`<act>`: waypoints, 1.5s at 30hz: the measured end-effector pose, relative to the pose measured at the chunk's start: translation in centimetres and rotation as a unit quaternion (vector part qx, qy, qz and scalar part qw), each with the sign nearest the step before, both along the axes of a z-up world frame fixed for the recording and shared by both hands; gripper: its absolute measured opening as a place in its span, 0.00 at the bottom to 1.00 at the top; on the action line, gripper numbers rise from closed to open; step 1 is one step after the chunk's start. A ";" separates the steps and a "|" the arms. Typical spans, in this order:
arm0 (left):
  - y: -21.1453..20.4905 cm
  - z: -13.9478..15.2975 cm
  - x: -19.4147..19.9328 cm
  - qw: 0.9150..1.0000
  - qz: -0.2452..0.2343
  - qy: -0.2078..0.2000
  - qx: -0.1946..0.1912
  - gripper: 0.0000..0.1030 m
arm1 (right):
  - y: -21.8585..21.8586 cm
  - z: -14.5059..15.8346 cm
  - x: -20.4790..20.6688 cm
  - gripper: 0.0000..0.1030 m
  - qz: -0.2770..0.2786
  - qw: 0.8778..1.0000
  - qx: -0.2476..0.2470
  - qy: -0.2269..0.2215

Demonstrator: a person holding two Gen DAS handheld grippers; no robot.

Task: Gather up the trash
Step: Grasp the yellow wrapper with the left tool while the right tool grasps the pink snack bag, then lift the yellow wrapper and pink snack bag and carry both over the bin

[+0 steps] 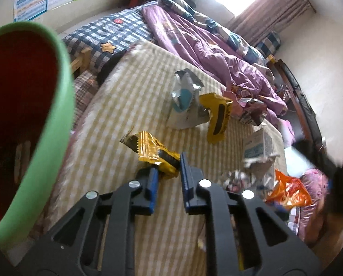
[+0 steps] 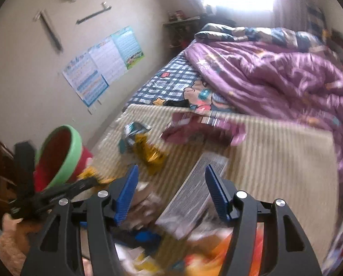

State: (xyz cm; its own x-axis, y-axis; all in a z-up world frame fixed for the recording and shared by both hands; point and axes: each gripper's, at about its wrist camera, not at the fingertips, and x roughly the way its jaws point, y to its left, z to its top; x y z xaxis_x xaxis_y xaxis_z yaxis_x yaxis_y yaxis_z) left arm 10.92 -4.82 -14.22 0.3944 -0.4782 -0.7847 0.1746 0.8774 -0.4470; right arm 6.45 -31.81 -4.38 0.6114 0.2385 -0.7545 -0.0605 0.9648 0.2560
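Left wrist view: we see our left gripper (image 1: 169, 168) closed on a yellow snack wrapper (image 1: 156, 151), its 2 blue pads pinching the wrapper's near end while the rest lies on the yellow checked blanket (image 1: 125, 105). A red bin with a green rim (image 1: 56, 105) stands at the left edge of the bed, close to the camera. Farther along the blanket lie a silver and teal wrapper (image 1: 182, 92) and a second yellow wrapper (image 1: 217, 117), touching each other. A white carton (image 1: 258, 147) and an orange bag (image 1: 290, 191) sit to the right, beside a crumpled purple quilt (image 1: 212, 53).

In the right wrist view, our right gripper (image 2: 171, 177) hangs with its jaws spread apart and nothing pressed between the pads; a grey-striped box (image 2: 194, 197) lies below the gap, blurred. We cannot tell whether it touches the fingers. A purple wrapper (image 2: 199, 131) lies farther up the blanket.
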 end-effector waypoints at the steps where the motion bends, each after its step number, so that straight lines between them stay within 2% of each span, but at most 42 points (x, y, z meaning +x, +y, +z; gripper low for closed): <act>1: 0.5 0.1 -0.6 1.000 0.003 0.000 0.004 0.16 | -0.2 0.2 0.9 0.64 0.013 1.000 -0.017 0.002; 2: 1.0 0.2 -1.2 1.000 0.005 0.001 0.004 0.16 | -0.4 0.1 2.2 0.66 0.032 0.999 -0.037 0.008; 6: 2.0 0.4 -3.0 1.000 0.007 0.004 -0.006 0.16 | -0.7 -1.6 6.8 0.66 0.086 0.989 -0.108 0.049; 10: 1.6 0.7 -3.9 1.000 -0.005 -0.003 -0.001 0.20 | -0.4 -3.4 10.0 0.66 0.121 0.977 -0.157 0.077; 13: 1.6 0.7 -4.5 1.000 -0.006 -0.007 0.003 0.33 | -0.1 -4.9 11.4 0.66 0.141 0.970 -0.171 0.098; 15: 1.7 0.7 -4.8 1.000 -0.004 -0.006 0.005 0.38 | 0.2 -5.7 12.0 0.66 0.158 0.964 -0.183 0.108; 20: 1.9 0.1 -5.0 1.000 0.002 0.004 0.006 0.40 | 0.7 -7.2 12.8 0.66 0.174 0.956 -0.202 0.123; 22: 1.8 -0.1 -4.8 1.000 0.001 0.006 0.006 0.40 | 1.0 -7.3 12.6 0.63 0.174 0.955 -0.206 0.122; 24: 1.6 -0.1 -4.9 1.000 -0.002 0.004 0.007 0.40 | 1.2 -7.3 12.4 0.44 0.172 0.954 -0.216 0.114; 25: 1.4 0.0 -4.8 1.000 -0.005 0.004 0.008 0.40 | 1.0 -7.1 12.1 0.39 0.168 0.955 -0.218 0.107; 26: 1.3 -0.1 -4.8 1.000 -0.007 0.004 0.009 0.40 | 0.8 -6.9 12.0 0.34 0.165 0.958 -0.209 0.105; 27: 1.1 -0.1 -4.7 1.000 -0.009 0.004 0.009 0.40 | 0.4 -6.6 11.9 0.21 0.162 0.963 -0.190 0.102; 30: 0.6 -0.5 -4.6 1.000 -0.014 0.007 0.012 0.40 | -0.5 -5.6 11.3 0.16 0.139 0.973 -0.161 0.088; 37: -0.7 -1.1 -4.2 0.999 -0.030 0.014 0.015 0.40 | -1.9 -1.6 8.7 0.15 0.070 0.992 -0.105 0.015; 39: -0.7 -1.0 -4.2 0.999 -0.032 0.015 0.016 0.41 | -2.1 -0.4 7.7 0.15 0.055 0.994 -0.091 -0.005; 40: -0.7 -0.8 -4.3 0.999 -0.032 0.013 0.016 0.45 | -2.2 0.2 7.3 0.15 0.047 0.995 -0.084 -0.014; 45: 0.0 1.1 -5.7 0.998 -0.042 -0.018 0.038 0.51 | -2.4 2.0 5.4 0.15 0.026 0.998 -0.051 -0.037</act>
State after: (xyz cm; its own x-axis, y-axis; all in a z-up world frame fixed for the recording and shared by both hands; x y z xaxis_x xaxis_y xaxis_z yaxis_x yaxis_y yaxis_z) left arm 5.24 -4.80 -13.07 0.3840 -0.4497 -0.8064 0.2638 0.8904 -0.3709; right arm 11.83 -34.26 -2.34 0.6558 0.1952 -0.7293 -0.1262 0.9807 0.1491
